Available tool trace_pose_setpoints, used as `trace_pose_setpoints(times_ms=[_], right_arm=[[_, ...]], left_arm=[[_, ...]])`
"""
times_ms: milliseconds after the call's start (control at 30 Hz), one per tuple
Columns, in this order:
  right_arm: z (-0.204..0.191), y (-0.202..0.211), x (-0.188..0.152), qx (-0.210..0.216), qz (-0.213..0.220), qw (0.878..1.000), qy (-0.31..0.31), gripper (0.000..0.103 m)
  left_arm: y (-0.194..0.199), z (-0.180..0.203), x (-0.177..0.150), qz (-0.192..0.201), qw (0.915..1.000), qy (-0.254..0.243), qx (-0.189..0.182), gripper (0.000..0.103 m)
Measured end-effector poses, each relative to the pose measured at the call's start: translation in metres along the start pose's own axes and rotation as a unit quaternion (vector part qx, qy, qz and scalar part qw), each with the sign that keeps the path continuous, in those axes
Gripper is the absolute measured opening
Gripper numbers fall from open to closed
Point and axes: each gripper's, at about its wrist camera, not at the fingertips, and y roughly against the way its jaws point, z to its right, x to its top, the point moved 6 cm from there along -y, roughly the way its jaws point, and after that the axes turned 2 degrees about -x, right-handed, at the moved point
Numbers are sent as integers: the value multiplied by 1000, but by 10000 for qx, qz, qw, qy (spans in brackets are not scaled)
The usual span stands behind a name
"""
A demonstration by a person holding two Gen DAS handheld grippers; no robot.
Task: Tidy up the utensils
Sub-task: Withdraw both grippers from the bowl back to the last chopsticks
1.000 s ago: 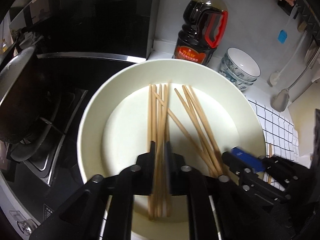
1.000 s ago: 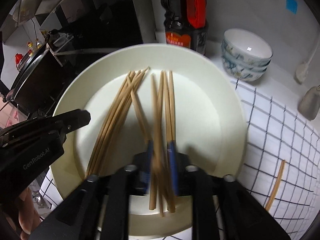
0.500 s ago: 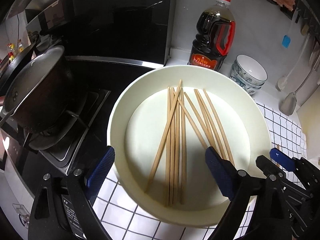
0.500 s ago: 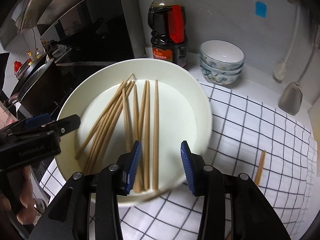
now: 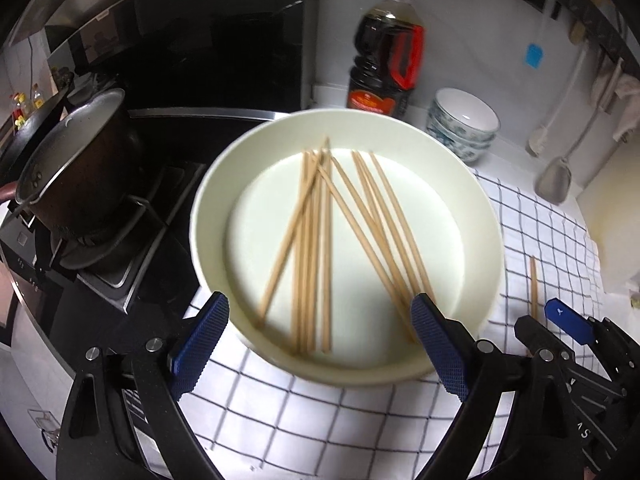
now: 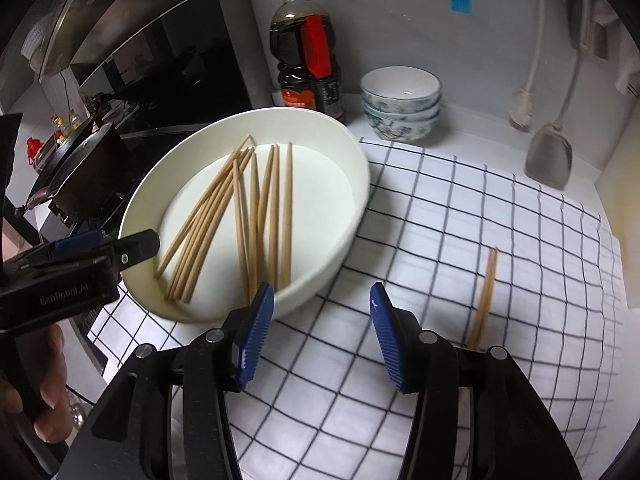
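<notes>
A wide white bowl (image 5: 208,220) (image 6: 336,256) stands on the checked cloth and holds several wooden chopsticks (image 5: 326,240) (image 6: 286,220) in two loose bundles. Above the bowl's near rim my left gripper (image 5: 320,320) stands wide open with nothing between its blue pads; it also shows at the left of the right wrist view (image 6: 140,246). My right gripper (image 6: 320,296) hovers over the cloth just right of the bowl; its jaws are opening and nothing is between them. A pair of loose chopsticks (image 6: 486,292) (image 5: 533,284) lies on the cloth to the right.
A dark sauce bottle (image 5: 384,52) (image 6: 308,56) and stacked patterned bowls (image 5: 464,124) (image 6: 400,100) stand behind the bowl. A pot (image 5: 76,168) sits on the stove at the left. A metal spatula (image 6: 548,156) hangs at the right wall.
Both grippers let go of the chopsticks they were shut on, opened, and drew back and up from the bowl. The released chopsticks now lie in the bowl.
</notes>
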Motion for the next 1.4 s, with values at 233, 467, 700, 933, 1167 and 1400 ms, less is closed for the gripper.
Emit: trace_pose_setpoints(times_ms=[233, 467, 700, 933, 1167, 1400], right_arm=[[28, 19, -21, -228, 96, 9993, -266, 55], [63, 27, -43, -547, 44, 9969, -561, 58], [98, 26, -71, -801, -97, 9927, -891, 59], [123, 15, -97, -1108, -247, 9874, -1102, 59], [136, -8, -112, -1154, -461, 9838, -1289, 59], [130, -23, -112, -1202, -538, 9847, -1146, 59]], left_arm=[[8, 26, -13, 6, 9999, -130, -110, 91], [13, 51, -26, 19, 9993, -155, -330, 92], [10, 75, -43, -43, 9983, -428, -400, 93], [6, 96, -56, -76, 9969, -616, -483, 93], [-3, 112, -69, -158, 9951, -823, -515, 93], [-9, 117, -71, -209, 9947, -884, -482, 93]])
